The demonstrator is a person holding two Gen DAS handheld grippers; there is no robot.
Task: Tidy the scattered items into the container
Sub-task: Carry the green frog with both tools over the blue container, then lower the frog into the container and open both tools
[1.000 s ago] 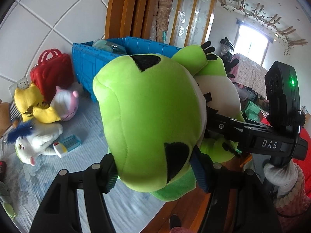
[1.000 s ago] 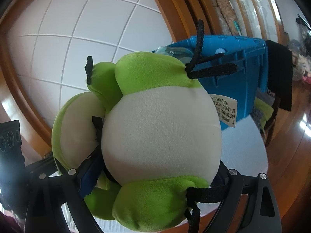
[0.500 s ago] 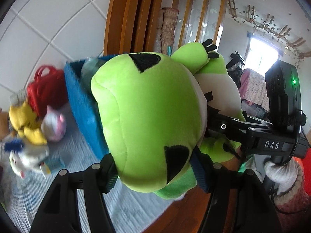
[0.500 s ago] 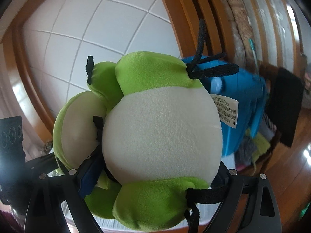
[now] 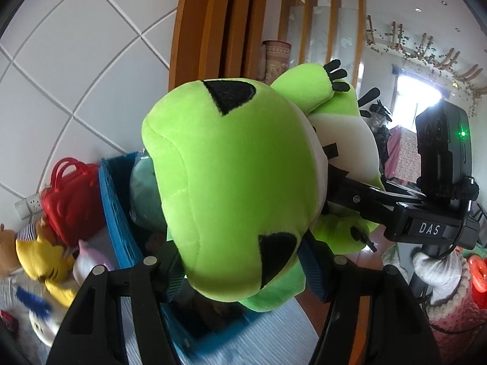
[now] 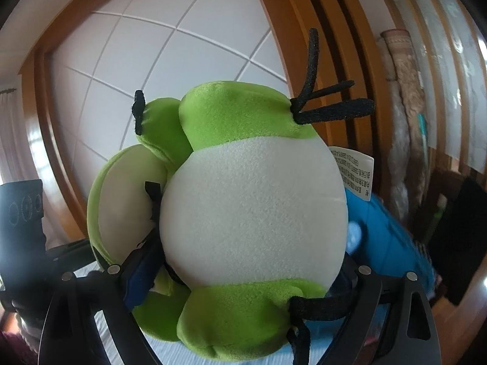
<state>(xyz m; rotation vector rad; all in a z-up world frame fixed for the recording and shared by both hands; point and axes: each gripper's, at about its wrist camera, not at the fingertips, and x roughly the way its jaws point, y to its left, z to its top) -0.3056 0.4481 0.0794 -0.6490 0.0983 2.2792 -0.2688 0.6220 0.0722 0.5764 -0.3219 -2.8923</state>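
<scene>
White tiled wall and orange wooden door trim fill the background, with a pale striped mat on the floor below. Both tools carry one green frog plush (image 5: 231, 182): the left tool (image 5: 240, 270) is clamped on its head, the right tool (image 6: 243, 276) squeezes its white-bellied body with jaws set wide. The plush hangs above the near edge of the blue crate (image 5: 117, 213), which lies at about 8 o'clock in the left wrist view and 4 o'clock in the right one; something pale green already sits inside. A red toy case (image 5: 71, 197), a yellow plush (image 5: 39, 258) and a pink-and-white plush (image 5: 88, 264) wait on the mat at 8 o'clock. To do this well, I judge both hands should move together until the frog is centred over the opening, lower it, then let go at once so it does not snag the rim.
</scene>
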